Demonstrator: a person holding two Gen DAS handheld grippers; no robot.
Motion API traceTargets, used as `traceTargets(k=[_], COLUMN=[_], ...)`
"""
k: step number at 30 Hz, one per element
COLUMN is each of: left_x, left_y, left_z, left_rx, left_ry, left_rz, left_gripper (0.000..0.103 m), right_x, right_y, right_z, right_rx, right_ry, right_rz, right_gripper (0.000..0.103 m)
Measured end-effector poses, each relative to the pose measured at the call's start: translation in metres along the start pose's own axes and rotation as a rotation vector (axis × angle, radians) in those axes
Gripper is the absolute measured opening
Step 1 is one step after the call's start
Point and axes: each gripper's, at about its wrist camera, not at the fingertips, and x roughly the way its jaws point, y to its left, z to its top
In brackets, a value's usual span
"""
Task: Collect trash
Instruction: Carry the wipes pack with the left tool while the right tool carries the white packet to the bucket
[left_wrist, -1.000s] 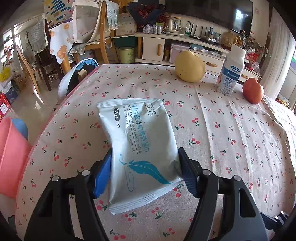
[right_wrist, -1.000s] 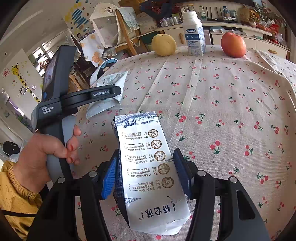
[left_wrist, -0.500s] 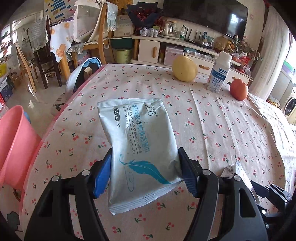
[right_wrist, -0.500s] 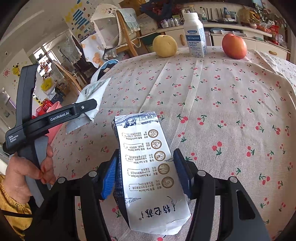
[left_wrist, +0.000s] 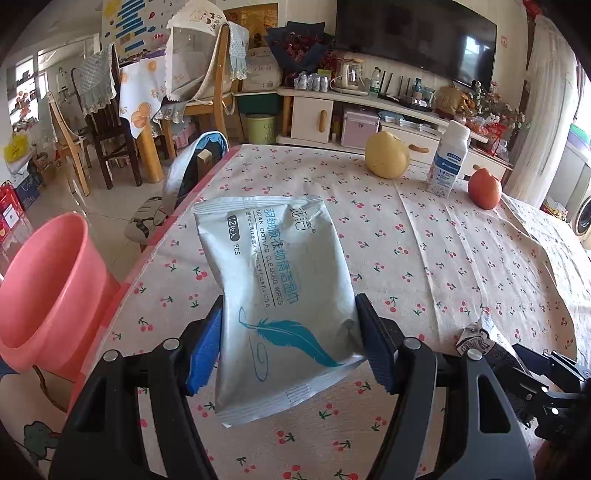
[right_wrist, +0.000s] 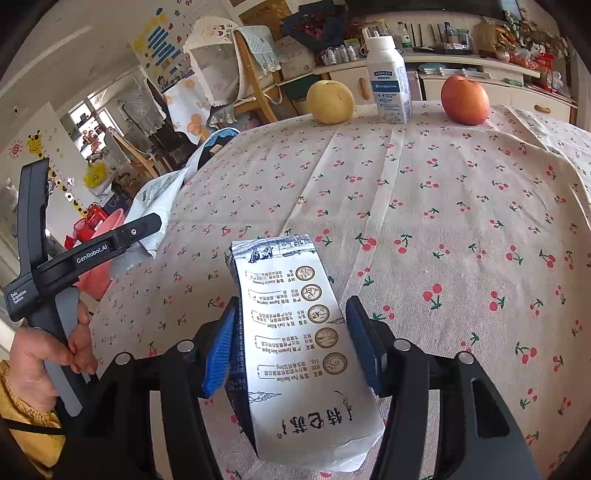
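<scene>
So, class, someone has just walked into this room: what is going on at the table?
A person is clearing rubbish from a table with a cherry-print cloth, one gripping tool in each hand. The left tool holds a silver wipes packet near the table's edge, with a pink bucket just beyond it. The right tool holds a printed white packet. A pear, a white bottle and an apple stand untouched at the far side.
</scene>
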Motion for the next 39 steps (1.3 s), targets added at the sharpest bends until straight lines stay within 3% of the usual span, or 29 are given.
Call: traceTargets(k=[21,39], left_x=[-0.018,-0.038], left_y=[0.041,0.088], left_z=[0.009,0.022], left_rx=[0.003,-0.059], left_ry=[-0.11,-0.185], left_rz=[0.083,0.129], left_gripper=[0.069,0.069], right_x=[-0.003,0.01], right_y=[0.017,0.071], right_z=[0.003,0.026], right_rx=[0.074,0.063], right_ry=[-0.028,-0.036], right_rz=[0.057,0.101], right_gripper=[0.058,0.058])
